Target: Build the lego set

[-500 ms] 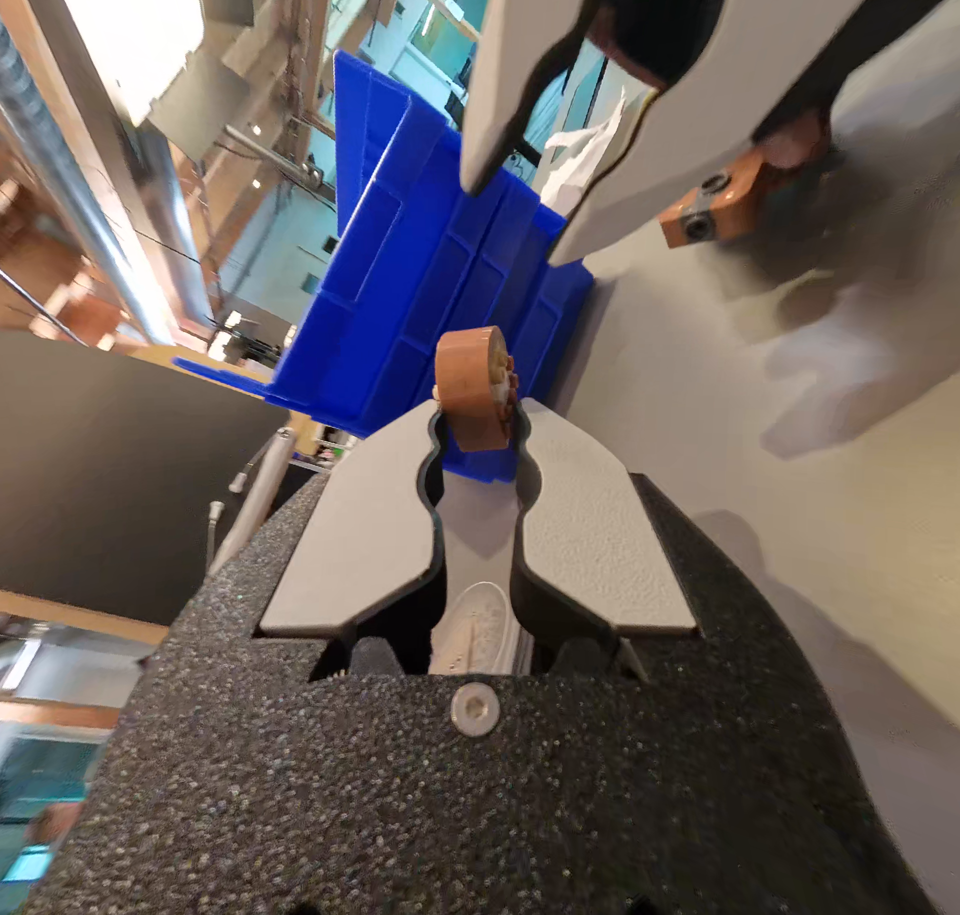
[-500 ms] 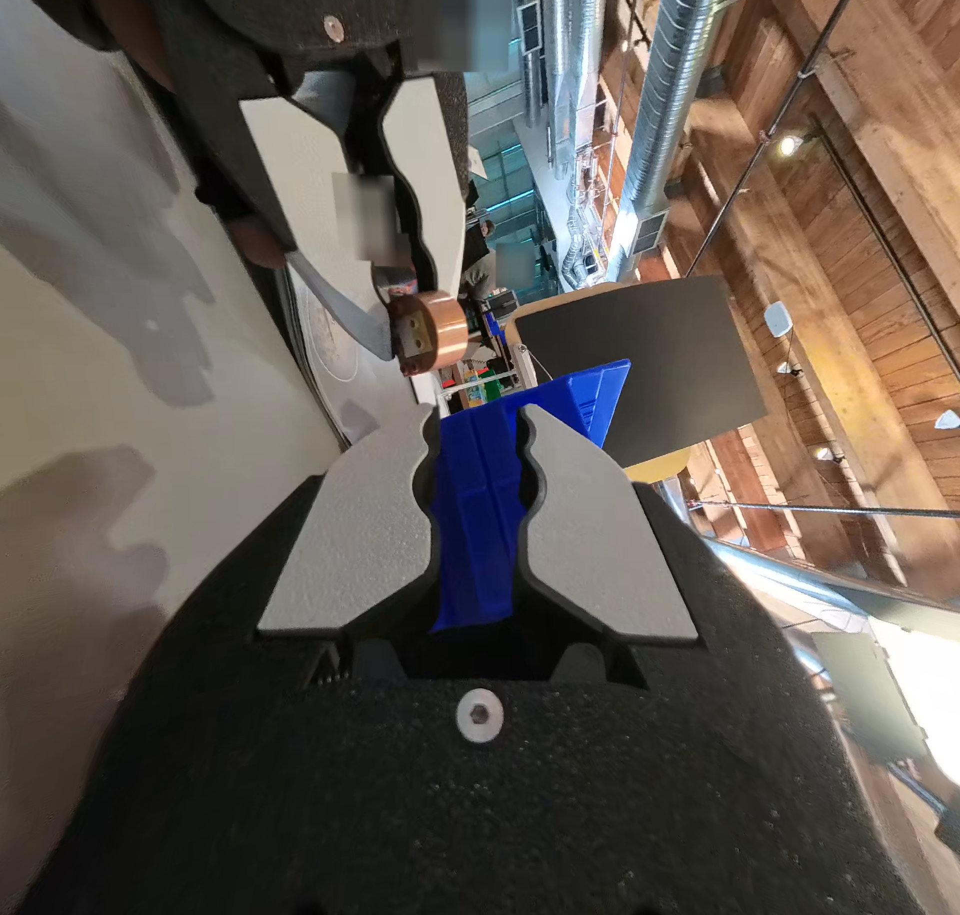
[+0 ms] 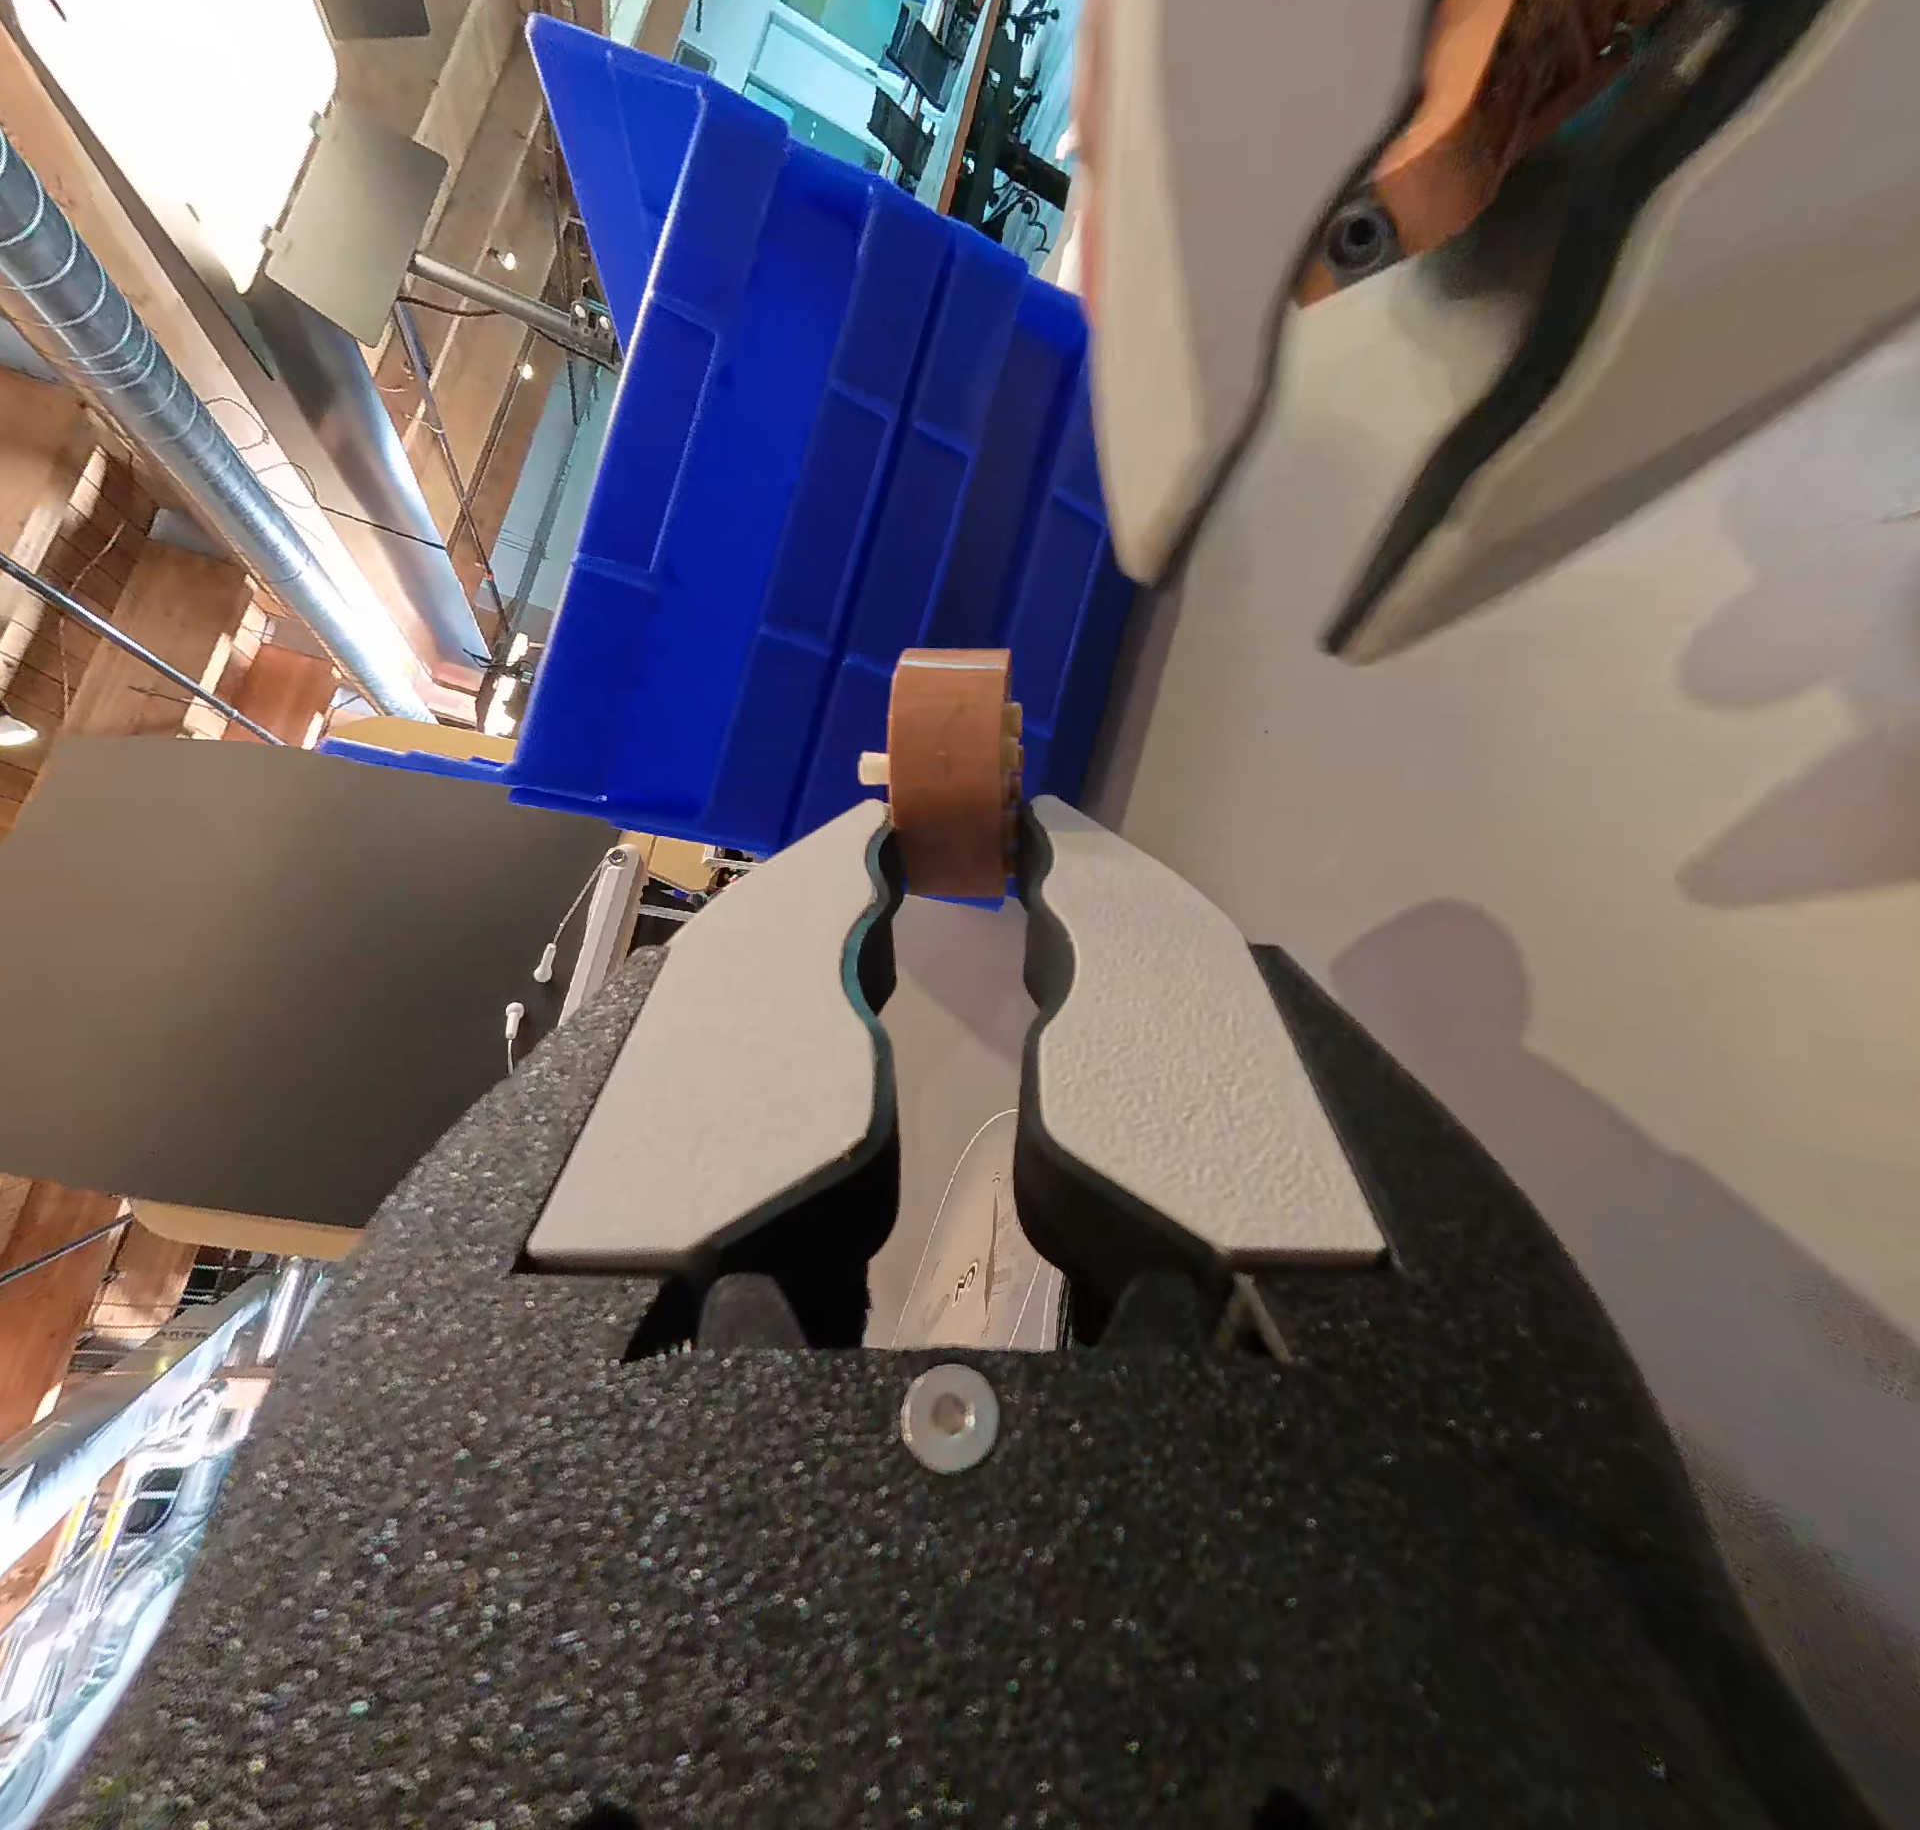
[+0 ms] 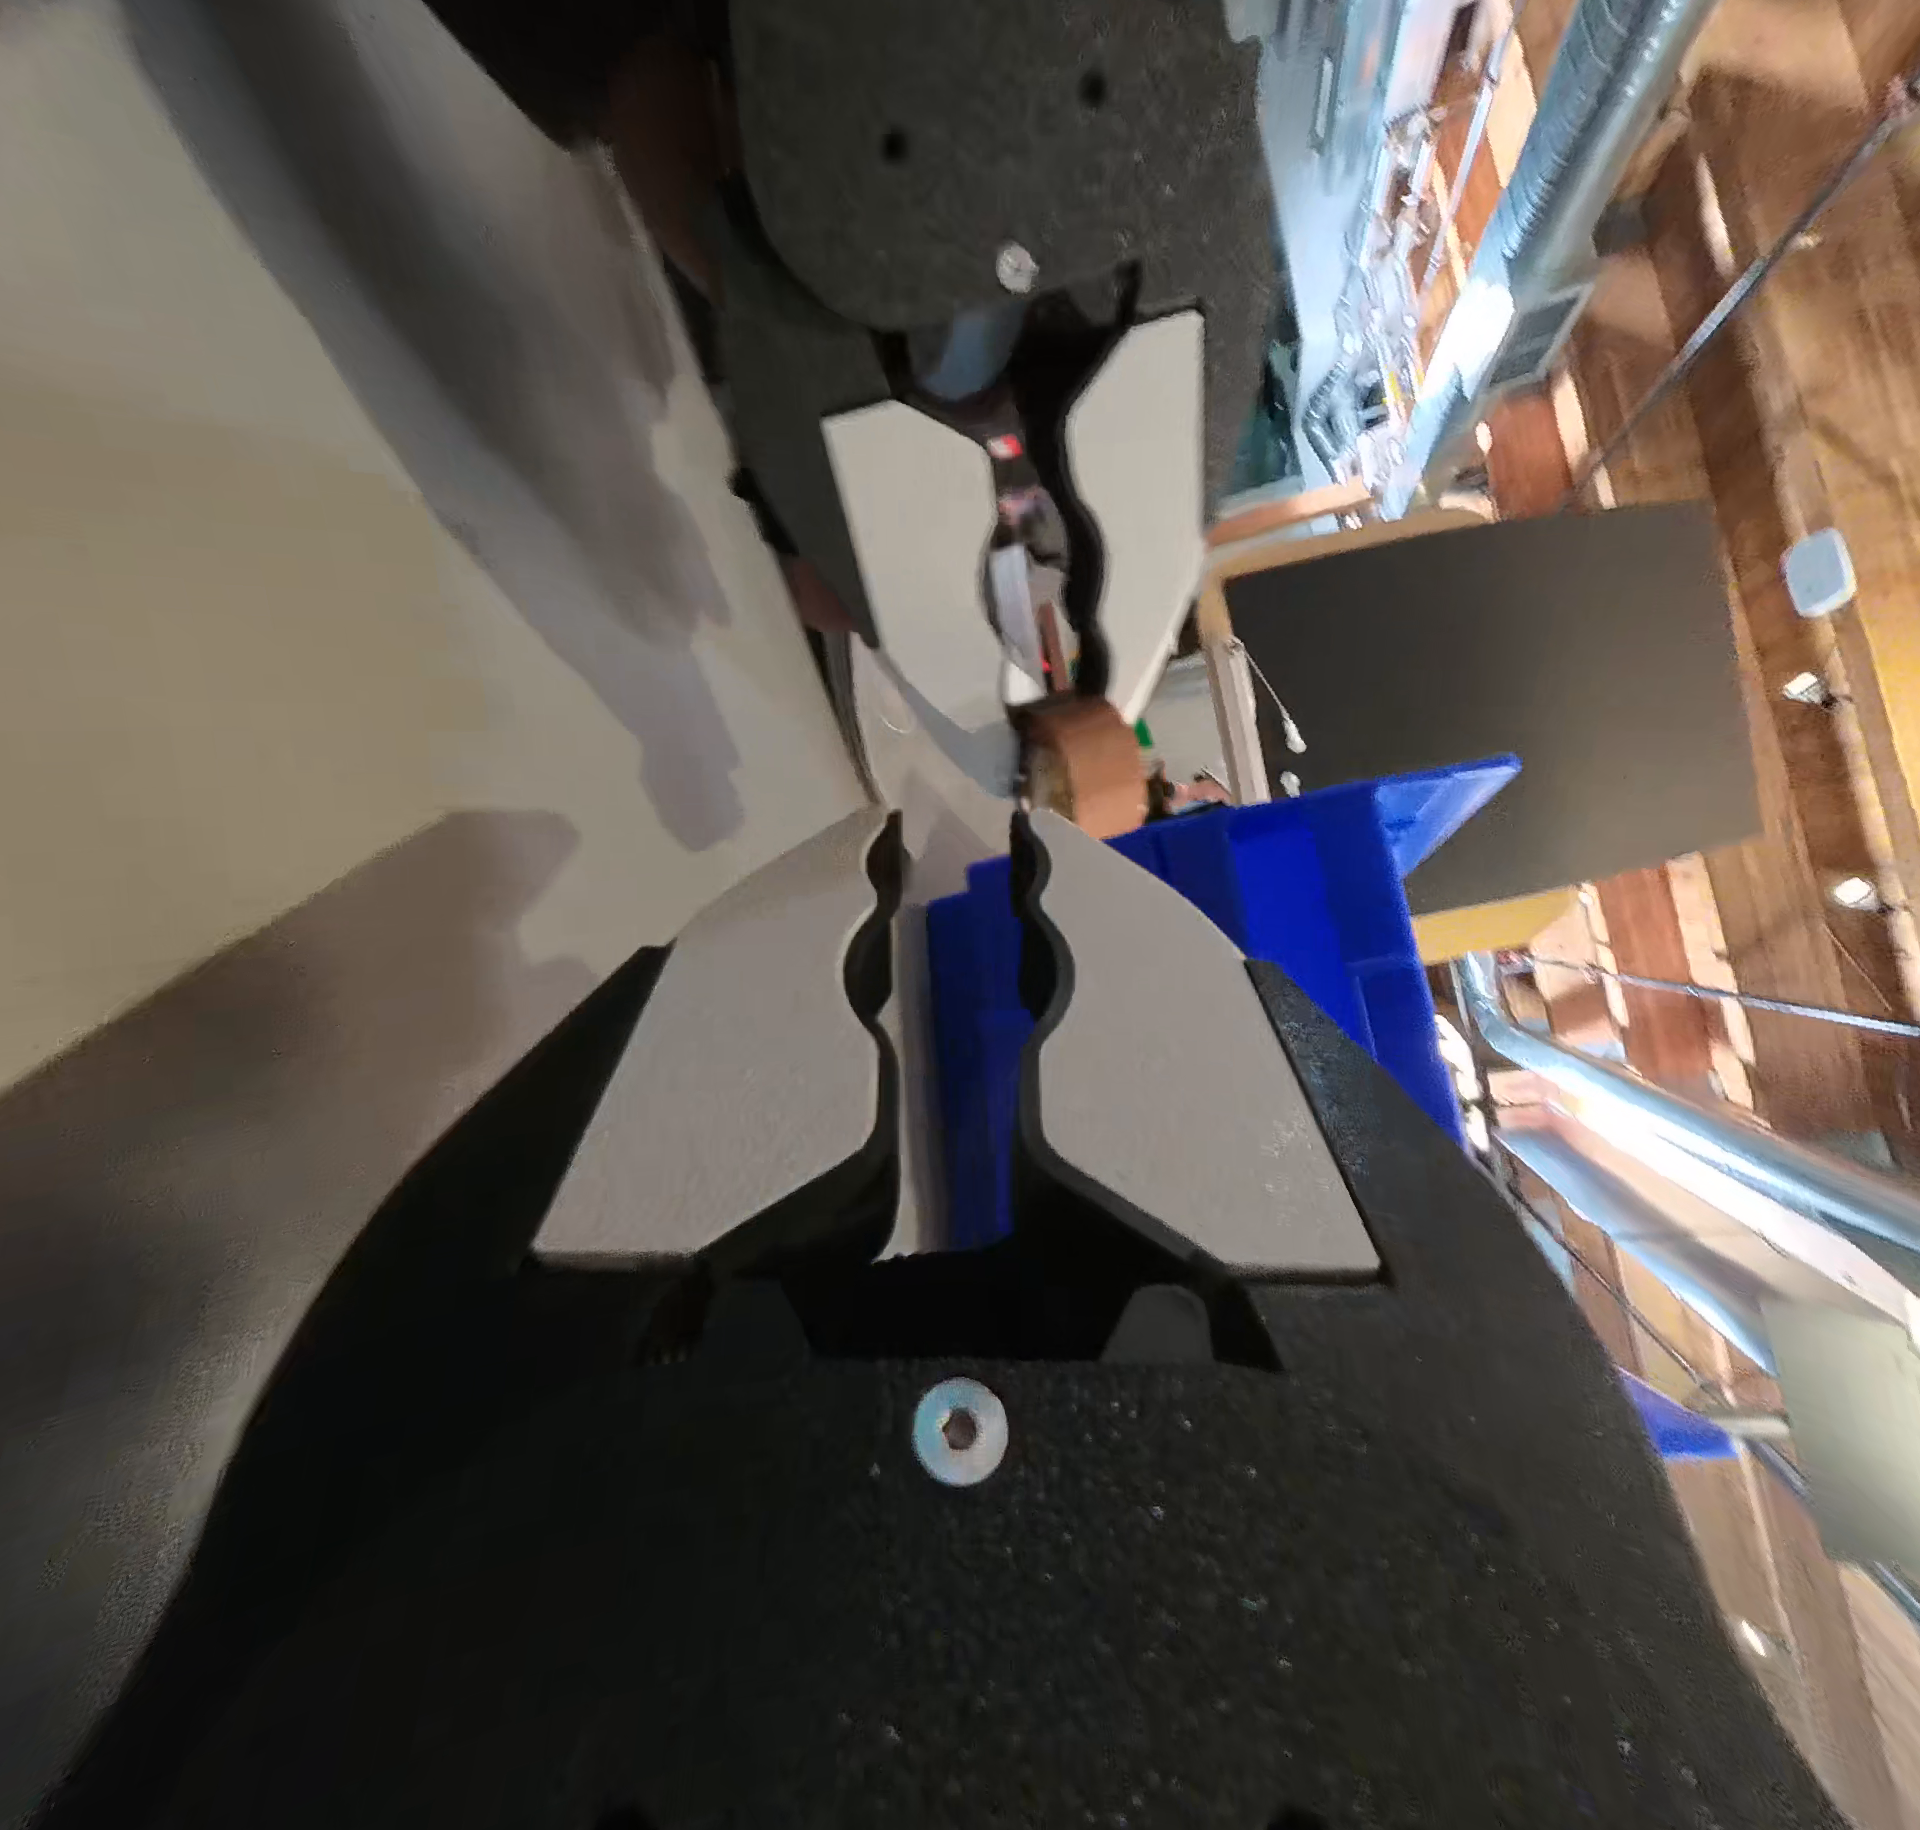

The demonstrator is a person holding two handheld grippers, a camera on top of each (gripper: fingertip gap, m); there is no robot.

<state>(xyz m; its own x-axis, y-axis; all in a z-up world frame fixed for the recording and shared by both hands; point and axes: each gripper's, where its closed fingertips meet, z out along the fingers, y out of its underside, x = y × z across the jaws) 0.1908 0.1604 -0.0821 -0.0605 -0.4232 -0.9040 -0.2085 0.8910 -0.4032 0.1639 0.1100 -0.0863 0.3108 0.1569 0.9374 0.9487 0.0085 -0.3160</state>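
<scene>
In the left wrist view, the left tool pinches a brown round lego piece at its fingertips, held above the grey bench in front of a blue bin; the right tool looms close above, parted. In the right wrist view, the right tool stands slightly open and empty, its tips just beside the brown piece gripped by the left tool.

The round lego wheel sits between the tips of the left gripper. Behind it a storage bin stands on the desk. The right gripper hangs in front of the left one, facing it, fingers apart with nothing between, just beside the wheel.
</scene>
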